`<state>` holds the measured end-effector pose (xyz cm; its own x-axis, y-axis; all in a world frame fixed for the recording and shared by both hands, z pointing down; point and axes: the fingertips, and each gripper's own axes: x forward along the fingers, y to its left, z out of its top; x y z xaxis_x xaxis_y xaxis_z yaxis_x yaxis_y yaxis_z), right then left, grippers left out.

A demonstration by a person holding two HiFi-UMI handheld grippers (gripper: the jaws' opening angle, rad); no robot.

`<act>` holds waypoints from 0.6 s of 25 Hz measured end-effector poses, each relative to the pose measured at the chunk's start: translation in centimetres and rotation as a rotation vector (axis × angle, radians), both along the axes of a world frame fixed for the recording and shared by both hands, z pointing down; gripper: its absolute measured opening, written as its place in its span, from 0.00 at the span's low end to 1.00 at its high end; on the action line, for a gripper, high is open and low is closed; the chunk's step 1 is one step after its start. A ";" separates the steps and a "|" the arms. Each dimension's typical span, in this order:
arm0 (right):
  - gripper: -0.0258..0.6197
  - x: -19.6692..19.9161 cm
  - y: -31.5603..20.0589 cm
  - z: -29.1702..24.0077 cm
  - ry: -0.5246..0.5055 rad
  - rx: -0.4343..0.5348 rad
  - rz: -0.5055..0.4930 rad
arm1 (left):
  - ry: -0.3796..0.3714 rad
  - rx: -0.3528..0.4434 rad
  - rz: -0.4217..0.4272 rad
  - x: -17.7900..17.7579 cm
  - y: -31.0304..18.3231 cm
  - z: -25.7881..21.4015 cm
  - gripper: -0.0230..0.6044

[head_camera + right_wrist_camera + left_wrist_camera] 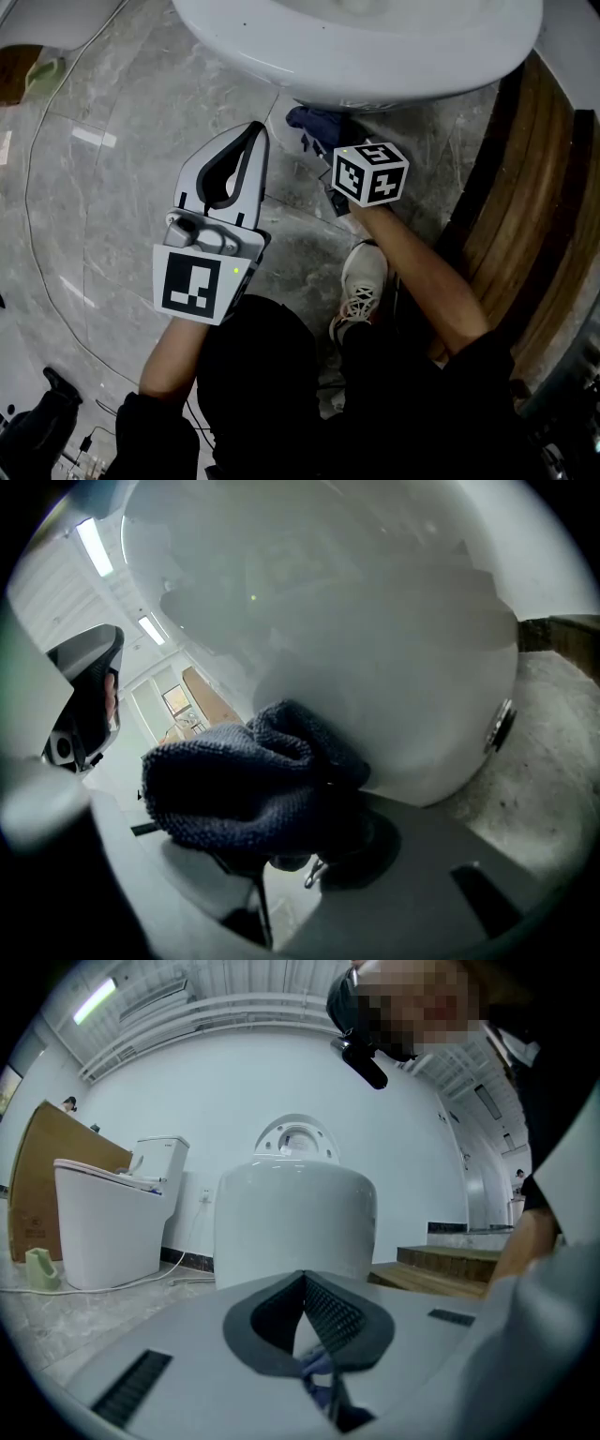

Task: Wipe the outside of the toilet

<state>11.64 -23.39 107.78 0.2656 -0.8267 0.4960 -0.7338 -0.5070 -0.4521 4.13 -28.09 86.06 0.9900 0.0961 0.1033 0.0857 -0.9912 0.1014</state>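
Note:
The white toilet point(356, 47) fills the top of the head view and stands straight ahead in the left gripper view point(295, 1218). My right gripper point(325, 150) is shut on a dark blue cloth point(314, 124), which is pressed against the toilet's lower outside under the bowl. In the right gripper view the bunched cloth point(239, 785) lies against the curved white wall point(375, 621) and hides the fingertips of that gripper point(281, 841). My left gripper point(251, 137) hovers over the floor left of the cloth, its jaws point(303, 1283) shut with the tips touching and nothing held.
A wooden step platform point(530, 216) borders the toilet on the right. The person's shoe point(361, 286) is planted on the grey tiles below the right gripper. A thin cable point(33, 187) curves over the floor at left. A second toilet point(103, 1222) stands further left.

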 end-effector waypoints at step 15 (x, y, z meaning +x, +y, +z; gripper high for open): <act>0.19 0.3 0.7 1.6 0.011 -0.072 -0.012 | 0.013 0.007 -0.005 -0.9 -0.7 -0.4 0.06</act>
<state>11.94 -22.66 109.35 0.2614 -0.7922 0.5515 -0.7448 -0.5290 -0.4067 3.19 -28.82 85.71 0.9918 0.0905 0.0906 0.0820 -0.9922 0.0936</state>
